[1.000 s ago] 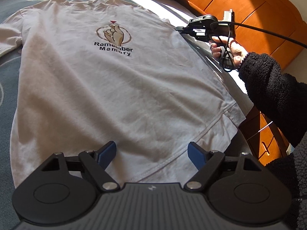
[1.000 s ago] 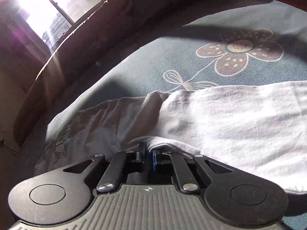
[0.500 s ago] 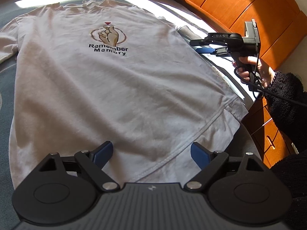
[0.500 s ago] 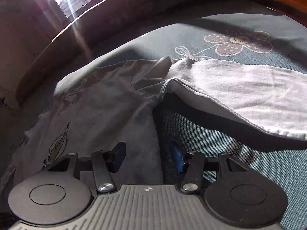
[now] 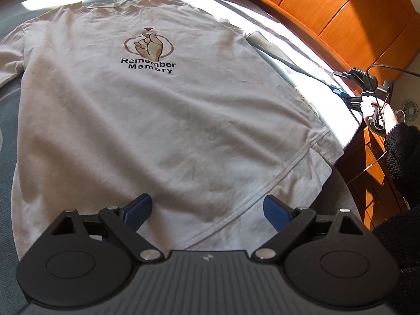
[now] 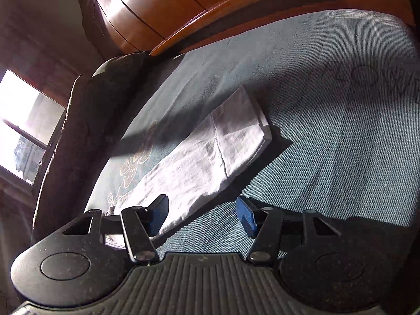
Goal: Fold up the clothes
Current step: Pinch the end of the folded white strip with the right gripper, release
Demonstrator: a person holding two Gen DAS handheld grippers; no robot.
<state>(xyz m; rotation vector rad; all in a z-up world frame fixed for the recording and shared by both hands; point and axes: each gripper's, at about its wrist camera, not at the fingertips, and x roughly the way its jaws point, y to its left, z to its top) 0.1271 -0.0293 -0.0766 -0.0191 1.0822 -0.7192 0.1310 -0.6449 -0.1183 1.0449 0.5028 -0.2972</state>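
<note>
A white T-shirt (image 5: 157, 120) with a "Remember Memory" print (image 5: 148, 52) lies flat, face up, on the bed. My left gripper (image 5: 207, 204) hovers over the shirt's hem; its jaws are opening, with only flat cloth beneath them. In the left wrist view my right gripper (image 5: 341, 84) is at the bed's right edge, beside the shirt's side seam, held by a hand (image 5: 372, 110). In the right wrist view the right gripper (image 6: 202, 207) is opening with nothing gripped. The shirt's sleeve (image 6: 223, 141) lies flat ahead, partly under the left finger (image 6: 157, 212).
Blue-grey flowered bedspread (image 6: 341, 144) under the shirt. An orange wooden headboard (image 5: 341, 13) runs along the right, with drawers (image 5: 375, 178) below the bed's edge. A black fleece sleeve (image 5: 401, 152) and a cable (image 5: 388, 68) are at the right. A bright window (image 6: 21, 120) is at far left.
My right gripper let go of the sleeve, opened, and swung back to the bed's right edge while rolling. The sleeve now lies flat. The left gripper's jaws widened a little.
</note>
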